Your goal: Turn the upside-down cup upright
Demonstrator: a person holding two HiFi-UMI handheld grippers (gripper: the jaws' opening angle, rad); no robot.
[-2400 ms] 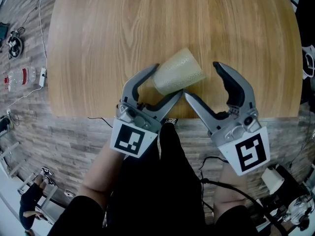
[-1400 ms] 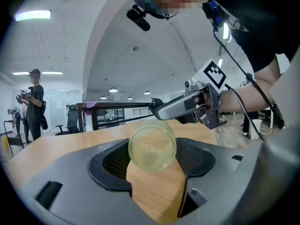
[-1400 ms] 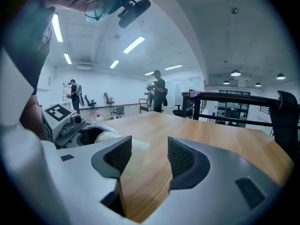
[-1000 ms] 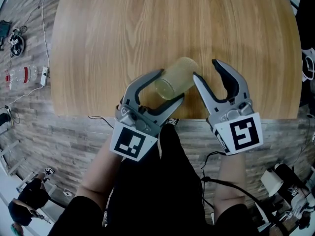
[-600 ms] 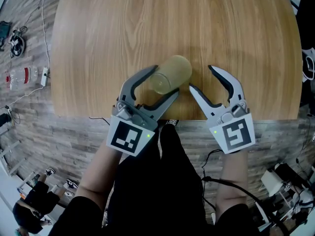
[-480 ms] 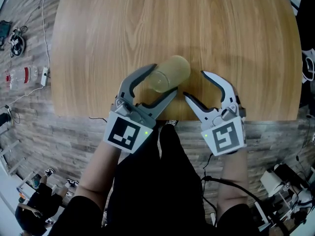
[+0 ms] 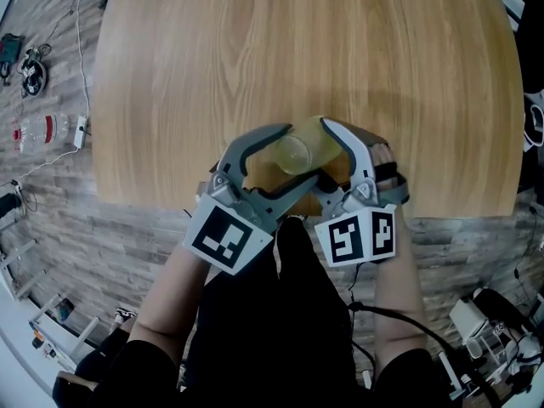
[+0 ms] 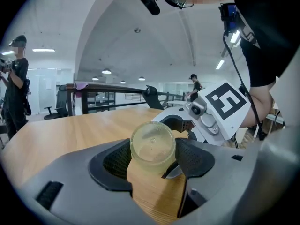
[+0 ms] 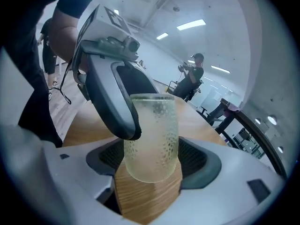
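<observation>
A translucent yellowish cup (image 7: 297,150) hangs tilted just above the wooden table (image 7: 255,41) near its front edge. My left gripper (image 7: 299,153) is shut on it. In the left gripper view the cup's closed base (image 8: 152,144) faces the camera, with both pads against its sides. My right gripper (image 7: 320,160) has rolled over onto its side and reaches round the same cup from the right. Its jaws are opening, and the cup's dimpled wall (image 9: 152,139) stands between the pads. One left finger (image 9: 112,93) lies against the cup's side in the right gripper view.
The table's front edge (image 7: 170,204) runs right under both grippers. On the floor at the left lie a plastic bottle (image 7: 34,130) and cables (image 7: 30,66). People (image 9: 190,78) stand far off in the room behind.
The right gripper has rolled over and moved left and down until its jaws sit around the cup. The left gripper has kept hold of the cup, which has turned a little.
</observation>
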